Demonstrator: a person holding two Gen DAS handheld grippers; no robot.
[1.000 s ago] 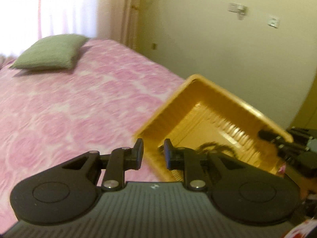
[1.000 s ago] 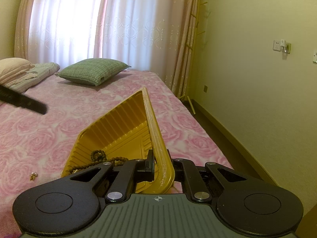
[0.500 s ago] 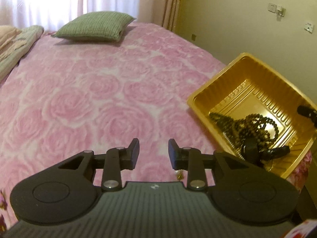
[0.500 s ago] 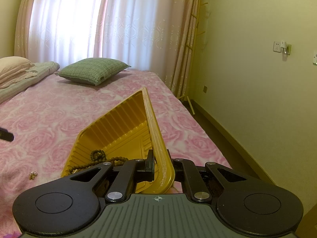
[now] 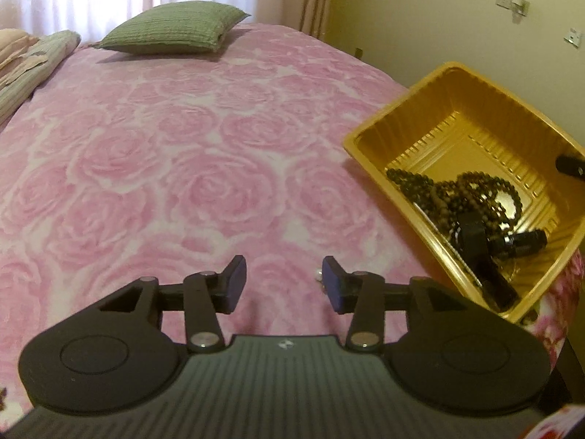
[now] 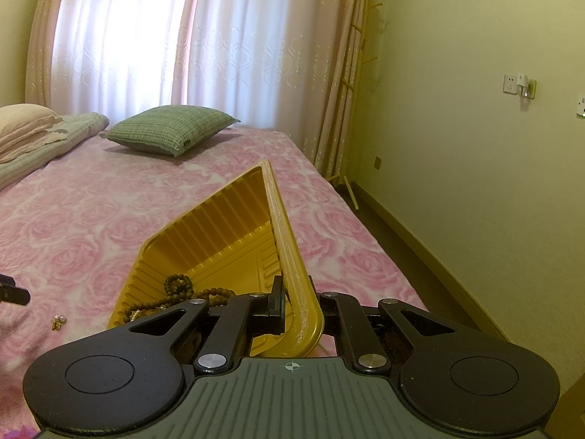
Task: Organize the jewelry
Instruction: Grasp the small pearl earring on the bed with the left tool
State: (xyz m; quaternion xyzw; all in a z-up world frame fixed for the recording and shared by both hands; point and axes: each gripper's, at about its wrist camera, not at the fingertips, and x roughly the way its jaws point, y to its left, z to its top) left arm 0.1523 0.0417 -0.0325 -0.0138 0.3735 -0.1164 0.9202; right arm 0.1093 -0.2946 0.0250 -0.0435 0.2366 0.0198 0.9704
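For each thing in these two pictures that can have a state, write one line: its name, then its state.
Left gripper: open, jaws just widened, nothing between them.
Right gripper: shut on the yellow tray's rim.
Yellow tray: tilted, on the bed's edge.
Bead necklaces: heaped inside the tray.
Small earring: loose on the bedspread.

gold tray (image 5: 431, 84), pink rose-patterned bedspread (image 5: 204, 168), green pillow (image 5: 175, 29)

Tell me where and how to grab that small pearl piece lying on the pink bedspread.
Grip the small pearl piece across its bead cluster, coming down from above with one finger on each side. It lies low and loose on the soft bedspread, just inside one fingertip of the open left gripper, whose jaws have just been opening. Shift sideways to centre it first.
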